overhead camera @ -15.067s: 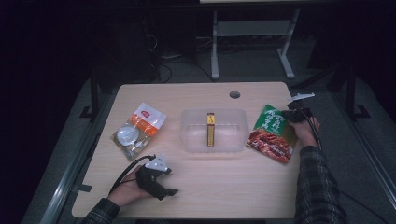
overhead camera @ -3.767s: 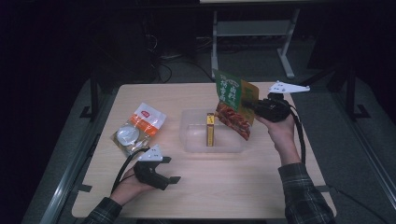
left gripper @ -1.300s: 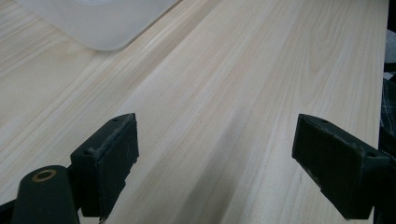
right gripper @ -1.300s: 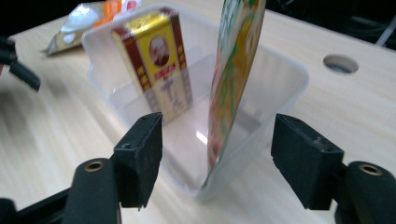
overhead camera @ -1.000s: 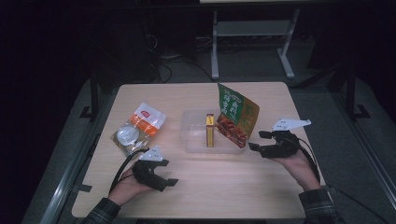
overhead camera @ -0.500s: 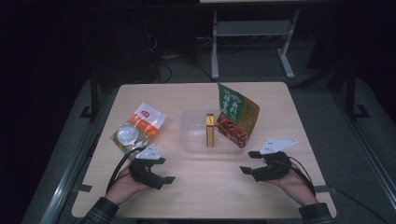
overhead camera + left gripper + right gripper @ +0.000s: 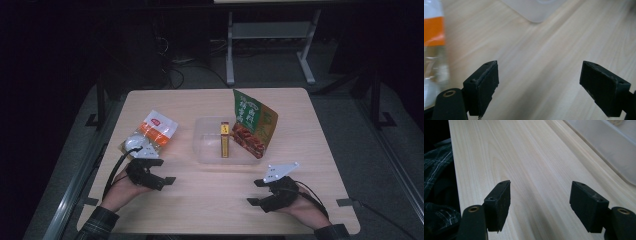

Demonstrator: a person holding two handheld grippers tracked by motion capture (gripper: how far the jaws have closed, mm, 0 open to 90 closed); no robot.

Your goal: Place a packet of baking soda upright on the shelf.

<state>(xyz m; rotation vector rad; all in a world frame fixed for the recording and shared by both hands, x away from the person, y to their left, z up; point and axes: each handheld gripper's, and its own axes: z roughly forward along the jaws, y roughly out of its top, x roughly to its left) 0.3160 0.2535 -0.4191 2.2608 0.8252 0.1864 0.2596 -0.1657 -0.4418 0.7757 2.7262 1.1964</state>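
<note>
A clear plastic container (image 7: 206, 150) stands mid-table with a yellow box (image 7: 225, 140) inside. A green and red snack bag (image 7: 252, 125) leans upright in its right end. A white and orange bag (image 7: 150, 134) lies on the left. My left gripper (image 7: 162, 171) rests just in front of that bag, open and empty. In the left gripper view its jaws (image 7: 539, 87) stand wide over bare wood, with the bag (image 7: 434, 37) at the left and a container corner (image 7: 539, 10) ahead. My right gripper (image 7: 256, 192) sits near the front right edge, open, jaws (image 7: 540, 207) empty.
The wooden table (image 7: 200, 210) has bare wood between the two hands. In the right gripper view the container wall (image 7: 609, 145) runs along the upper right and a plaid sleeve (image 7: 436, 177) shows at the left. Metal frames and cables stand on the dark floor beyond the table.
My right gripper has come down and back from beside the container to the front right of the table, still open. The left gripper has shifted slightly toward the white and orange bag.
</note>
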